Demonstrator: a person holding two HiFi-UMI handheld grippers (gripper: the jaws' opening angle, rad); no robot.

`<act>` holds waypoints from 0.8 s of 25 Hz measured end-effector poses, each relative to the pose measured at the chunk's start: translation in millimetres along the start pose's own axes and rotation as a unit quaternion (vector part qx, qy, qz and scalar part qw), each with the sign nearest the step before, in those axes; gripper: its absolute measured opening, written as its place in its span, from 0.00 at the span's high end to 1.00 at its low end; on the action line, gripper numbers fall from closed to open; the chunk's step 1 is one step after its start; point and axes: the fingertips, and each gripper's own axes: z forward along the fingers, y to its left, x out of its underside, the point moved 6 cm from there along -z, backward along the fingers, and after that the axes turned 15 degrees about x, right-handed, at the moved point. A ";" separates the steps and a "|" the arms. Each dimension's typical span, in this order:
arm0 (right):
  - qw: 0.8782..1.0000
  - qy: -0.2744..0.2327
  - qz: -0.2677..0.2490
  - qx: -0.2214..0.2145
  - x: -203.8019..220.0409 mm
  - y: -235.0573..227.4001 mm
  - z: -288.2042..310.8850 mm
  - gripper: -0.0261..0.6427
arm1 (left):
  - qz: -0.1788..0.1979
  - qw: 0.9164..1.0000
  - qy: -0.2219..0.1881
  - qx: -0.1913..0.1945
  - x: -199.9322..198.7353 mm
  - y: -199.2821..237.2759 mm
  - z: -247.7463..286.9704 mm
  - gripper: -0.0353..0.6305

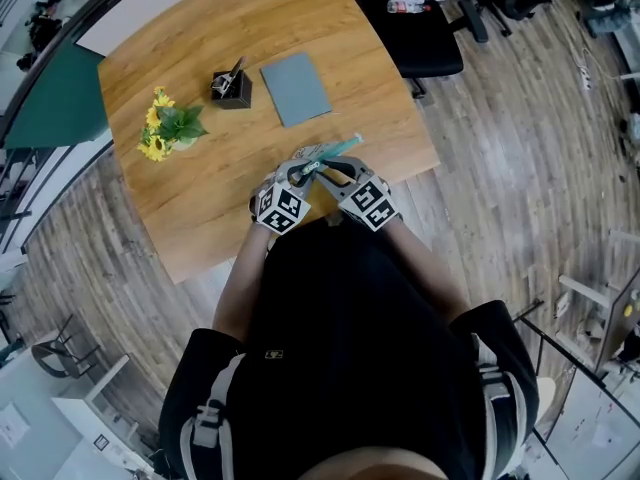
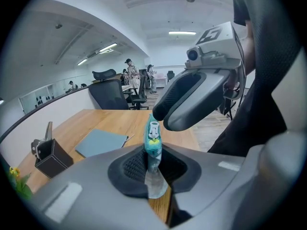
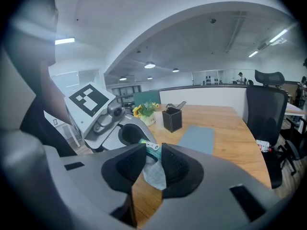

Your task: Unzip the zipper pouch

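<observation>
Where the light wooden table [image 1: 200,198] fills the head view, a small bunch of yellow flowers with green leaves [image 1: 165,130] sits at the left. To its right come a black square pen holder [image 1: 232,89] and, just beside it, a flat grey-blue notebook [image 1: 296,88]. At the table's near edge, the left tongs [image 1: 297,175] are clenched on one end of the translucent teal zipper pouch [image 1: 335,149]. Thin fabric is pinched between their pads, with the white zipper pull [image 2: 153,128] standing just above. The right tongs [image 1: 340,173] face them closely and grip the same pouch, its fabric squeezed between their pads beside the pull. A black office chair [image 1: 425,38] stands beyond the table's right edge.
</observation>
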 end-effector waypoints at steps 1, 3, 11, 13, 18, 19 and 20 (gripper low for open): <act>1.000 0.001 0.004 0.000 -0.5 1.1 1.5 0.81 | 0.002 1.000 -0.001 0.002 -0.4 0.0 -0.2 0.89; 1.000 0.003 0.015 0.002 -1.0 3.1 4.1 0.81 | 0.008 1.000 -0.001 0.005 -0.6 -0.3 -0.3 0.89; 0.997 0.000 0.080 0.011 -8.1 2.9 2.9 0.85 | 0.031 0.999 -0.001 0.011 -1.2 -0.9 -2.2 0.91; 0.995 -0.004 0.095 0.010 -9.7 2.4 2.0 0.88 | 0.034 0.999 0.000 0.013 -0.5 -1.4 -3.1 0.91; 0.992 -0.013 0.126 0.007 -9.8 1.3 2.8 0.90 | 0.038 0.999 -0.003 0.016 0.1 -1.9 -4.0 0.91; 0.991 -0.014 0.136 0.004 -9.7 1.3 3.1 0.91 | 0.038 0.999 -0.003 0.017 0.7 -1.8 -4.1 0.91; 0.989 -0.016 0.149 0.000 -9.6 1.5 3.6 0.92 | 0.038 0.999 -0.004 0.018 1.6 -1.8 -4.3 0.91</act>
